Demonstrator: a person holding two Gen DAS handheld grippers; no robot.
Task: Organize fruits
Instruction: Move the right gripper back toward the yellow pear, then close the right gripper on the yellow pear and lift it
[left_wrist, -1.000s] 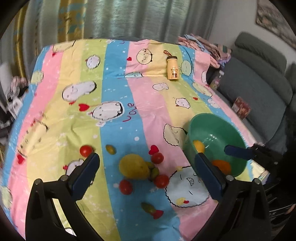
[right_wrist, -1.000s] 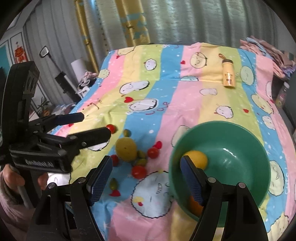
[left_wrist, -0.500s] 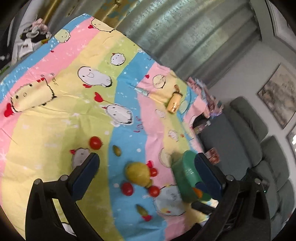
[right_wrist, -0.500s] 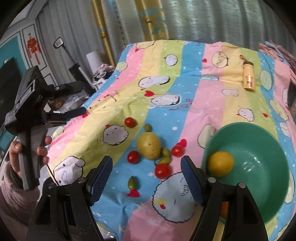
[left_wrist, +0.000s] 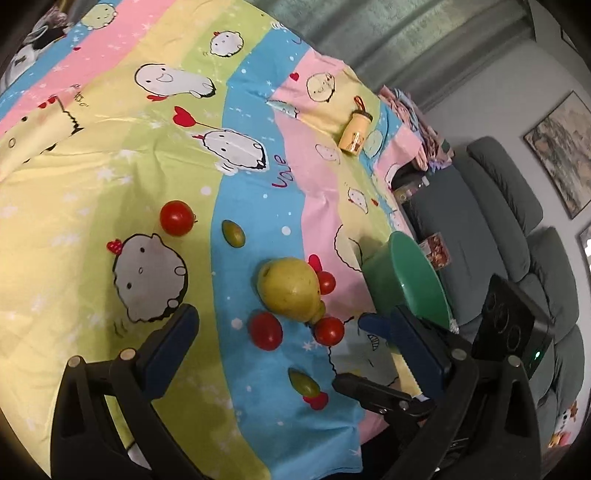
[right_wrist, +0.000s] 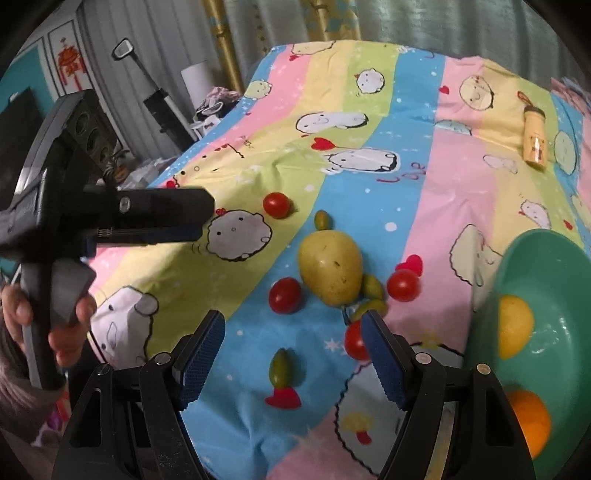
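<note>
Loose fruit scattered on a striped cartoon-print cloth (right_wrist: 369, 192), pastel pink, yellow, blue, slightly wrinkled. Big yellow-green pear (right_wrist: 330, 267) at centre of the cluster, skin speckled, lumpy rounded shape. Glossy red cherry tomatoes around it: one far left (right_wrist: 276, 205), one at lower left (right_wrist: 284, 295), one to the right (right_wrist: 403, 285), one partly hidden behind the right finger (right_wrist: 354, 341). Small oval green fruits: one touching the pear's far side (right_wrist: 323, 220), two tucked against its right side (right_wrist: 371, 286), one apart toward the near edge (right_wrist: 279, 371). Green plastic bowl (right_wrist: 517, 251) at right, smooth, cut off by the frame edge, holding a yellow citrus (right_wrist: 515, 326) and an orange (right_wrist: 530, 421), both blurred. Yellow bottle (right_wrist: 534, 138) lying far back on the cloth. Right gripper (right_wrist: 291, 354) jaws apart, nothing between, blue ribbed pads on black arms, above the near fruits. Left gripper (left_wrist: 295, 343) jaws also wide apart, empty, over the same cluster; seen side-on in the right view, held by a hand (right_wrist: 44, 325). Grey sofa (left_wrist: 509, 221) beyond the cloth in the left view.
</note>
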